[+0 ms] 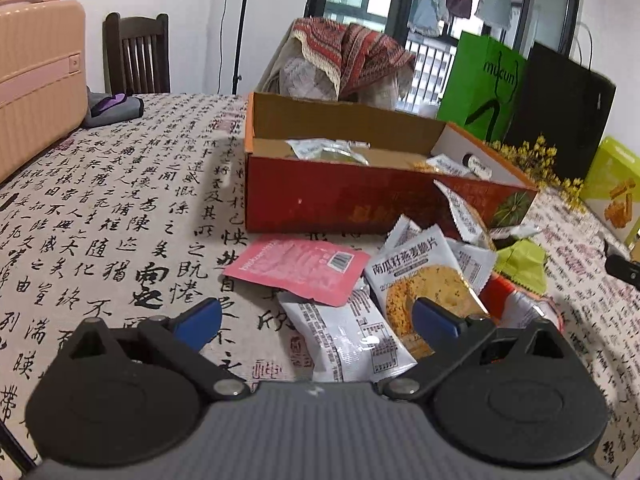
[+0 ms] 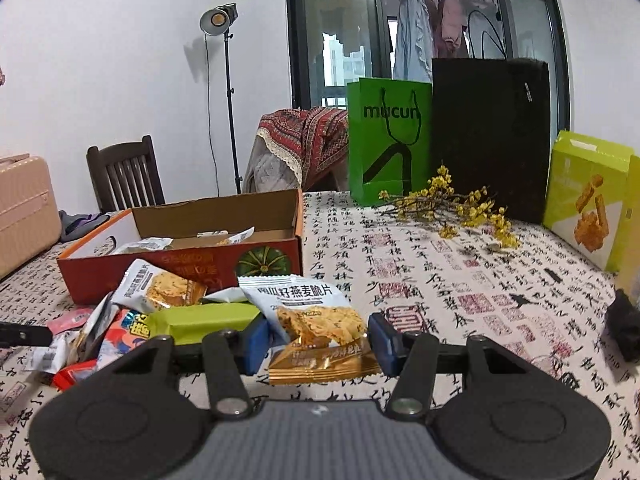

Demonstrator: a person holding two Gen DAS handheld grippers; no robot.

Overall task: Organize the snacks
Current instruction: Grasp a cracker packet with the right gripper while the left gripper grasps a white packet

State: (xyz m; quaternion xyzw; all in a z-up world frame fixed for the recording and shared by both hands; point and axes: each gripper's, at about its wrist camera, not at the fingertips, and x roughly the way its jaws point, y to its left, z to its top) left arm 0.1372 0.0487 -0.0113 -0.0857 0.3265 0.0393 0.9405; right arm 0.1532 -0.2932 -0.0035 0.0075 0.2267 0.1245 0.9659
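Observation:
An open red cardboard box (image 1: 360, 200) stands on the table with a few snack packets inside; it also shows in the right wrist view (image 2: 188, 272). A pile of snack packets lies in front of it: a pink packet (image 1: 298, 266), a white packet (image 1: 344, 340) and an oat crisp packet (image 1: 424, 280). My left gripper (image 1: 316, 320) is open and empty, just short of the white packet. My right gripper (image 2: 318, 340) is open, its blue pads on either side of an oat crisp packet (image 2: 312, 312) and a gold packet (image 2: 320, 364). A green bar (image 2: 204, 320) lies to the left.
A green paper bag (image 2: 388, 140) and a black bag (image 2: 488, 136) stand at the back with yellow flowers (image 2: 452, 204) in front. A lime snack box (image 2: 584, 196) stands at right. A pink suitcase (image 1: 36, 80) is at left, a chair (image 1: 136, 52) behind.

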